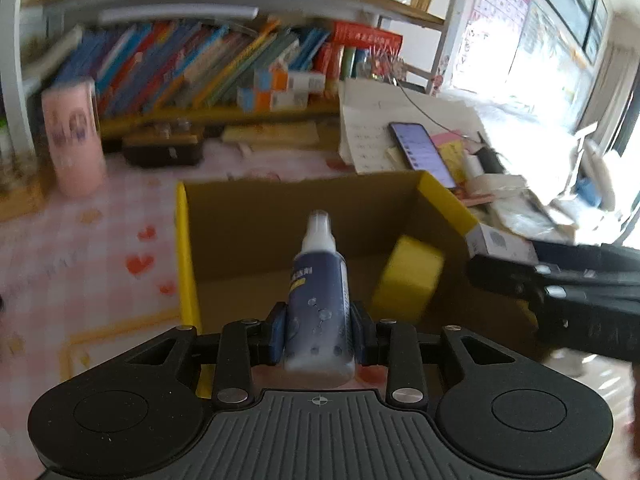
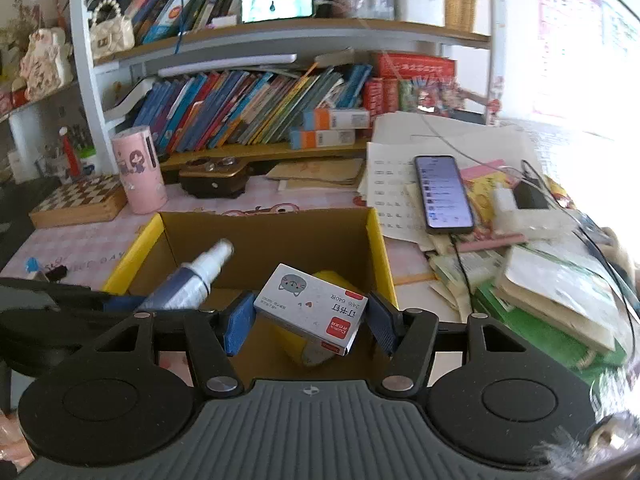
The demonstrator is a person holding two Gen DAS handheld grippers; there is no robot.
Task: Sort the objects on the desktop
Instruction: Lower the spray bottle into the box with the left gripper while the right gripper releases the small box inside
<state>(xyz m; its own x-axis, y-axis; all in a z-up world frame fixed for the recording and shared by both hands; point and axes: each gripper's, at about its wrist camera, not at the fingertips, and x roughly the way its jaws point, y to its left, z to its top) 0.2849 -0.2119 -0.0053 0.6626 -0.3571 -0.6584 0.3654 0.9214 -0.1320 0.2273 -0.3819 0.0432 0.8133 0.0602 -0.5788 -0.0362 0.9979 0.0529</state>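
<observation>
Pink checked desk cover (image 2: 96, 236) spans the work surface below a shelf of leaning books (image 2: 248, 108). Loose papers (image 2: 396, 184) lie to the right, with a lit phone (image 2: 442, 192) resting on them.

1. Box. An open cardboard box (image 2: 260, 236) with yellow flaps stands at the centre of the desk. A yellow block (image 1: 408, 276) lies inside it, toward the right wall.

2. Left gripper (image 1: 318, 332). Jaws are nearly closed, with the blue pads pressing both sides of a spray bottle (image 1: 320, 292). The bottle is dark blue with a white nozzle pointing forward over the box interior. In the right wrist view the same bottle (image 2: 192, 280) enters from the left, tilted, with its nozzle over the left half of the box.

3. Right gripper (image 2: 310, 320). Jaws stand partly apart, clamped on a small staple box (image 2: 312, 306) that is white and grey with a cat face and a red label. The staple box is held tilted above the box interior, over the yellow block. In the left wrist view this gripper (image 1: 496, 272) enters from the right edge at the right wall of the box.

4. Surroundings. A pink cylinder (image 2: 138, 170) stands behind the box on the left, beside a chessboard (image 2: 80, 200). A dark wooden case (image 2: 212, 180) sits behind the box, at the foot of the shelf.
</observation>
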